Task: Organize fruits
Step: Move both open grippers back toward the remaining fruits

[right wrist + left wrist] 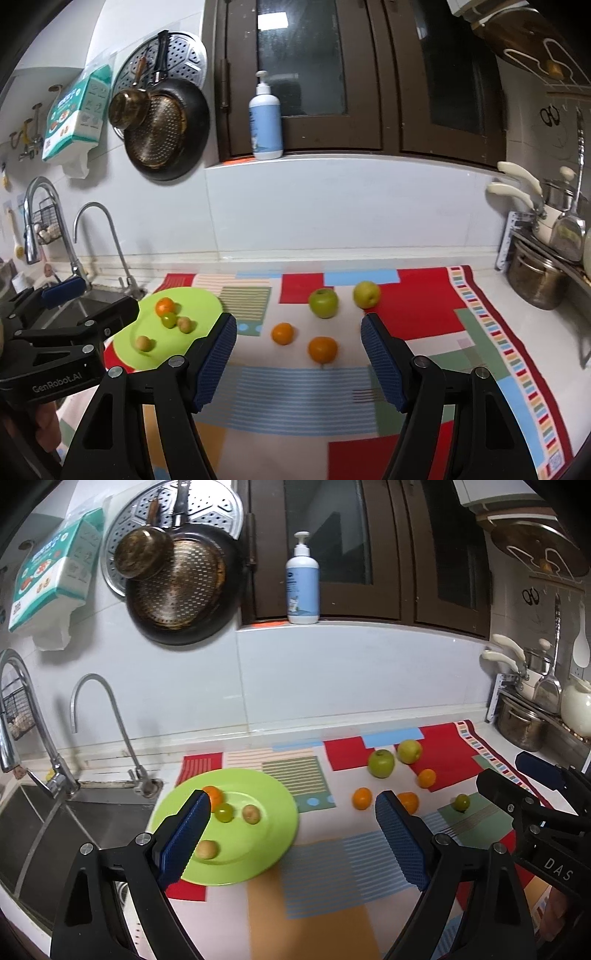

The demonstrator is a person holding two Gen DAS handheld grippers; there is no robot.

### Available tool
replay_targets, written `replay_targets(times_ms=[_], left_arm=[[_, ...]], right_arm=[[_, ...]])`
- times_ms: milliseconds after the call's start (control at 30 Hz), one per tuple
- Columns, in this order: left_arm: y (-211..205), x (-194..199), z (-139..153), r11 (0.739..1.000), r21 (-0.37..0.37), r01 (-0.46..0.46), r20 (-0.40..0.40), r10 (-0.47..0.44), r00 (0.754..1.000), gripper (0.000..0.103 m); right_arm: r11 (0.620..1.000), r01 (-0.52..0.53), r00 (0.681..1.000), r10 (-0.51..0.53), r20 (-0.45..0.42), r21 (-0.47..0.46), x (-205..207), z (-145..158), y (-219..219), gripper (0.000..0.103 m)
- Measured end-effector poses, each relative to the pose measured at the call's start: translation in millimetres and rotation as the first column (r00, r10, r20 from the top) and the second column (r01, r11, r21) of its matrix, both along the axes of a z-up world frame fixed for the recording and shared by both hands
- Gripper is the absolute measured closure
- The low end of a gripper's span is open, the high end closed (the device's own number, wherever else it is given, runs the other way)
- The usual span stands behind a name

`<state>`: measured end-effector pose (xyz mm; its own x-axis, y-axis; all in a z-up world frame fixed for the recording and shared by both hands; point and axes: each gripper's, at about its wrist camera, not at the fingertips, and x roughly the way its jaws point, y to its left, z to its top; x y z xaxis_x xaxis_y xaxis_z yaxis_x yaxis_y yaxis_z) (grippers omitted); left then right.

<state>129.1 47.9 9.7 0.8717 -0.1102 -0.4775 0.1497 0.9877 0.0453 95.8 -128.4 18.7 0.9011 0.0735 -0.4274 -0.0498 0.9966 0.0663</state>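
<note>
Hovering between picks: left gripper [291, 834] and right gripper [298, 356] both gape empty; four fruits sit on the green plate [273, 834], and the nearest orange [323, 349] on the mat looks next, needing a straddle before the jaws close

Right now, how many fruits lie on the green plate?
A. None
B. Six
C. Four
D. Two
C: on the green plate lie four fruits: one orange, one small green fruit and two small tan fruits; the apples and the other oranges lie on the patterned mat.
</note>
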Motion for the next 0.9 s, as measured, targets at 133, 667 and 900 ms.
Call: replay_targets(times_ms=[133,667,900], left_arm=[[-18,4,-3,1.0,0.004,0.023,-0.01,-0.023,1.0,0.012],[-86,44,-24,0.992,0.053,0.114,-0.068,-0.11,0.992,0.012],[-105,65,-41,0.986,0.062,0.153,-0.11,-0.145,0.983,0.012]], right_arm=[[1.0,0.021,1.0,-0.021,-0.005,-0.003,0,-2,-19,0.033],[0.996,0.087,0.994,-0.087,-0.067,-0.001,26,-23,-82,0.033],[0.996,0.094,0.988,-0.094,-0.124,-0.001,45,-44,-99,0.033]])
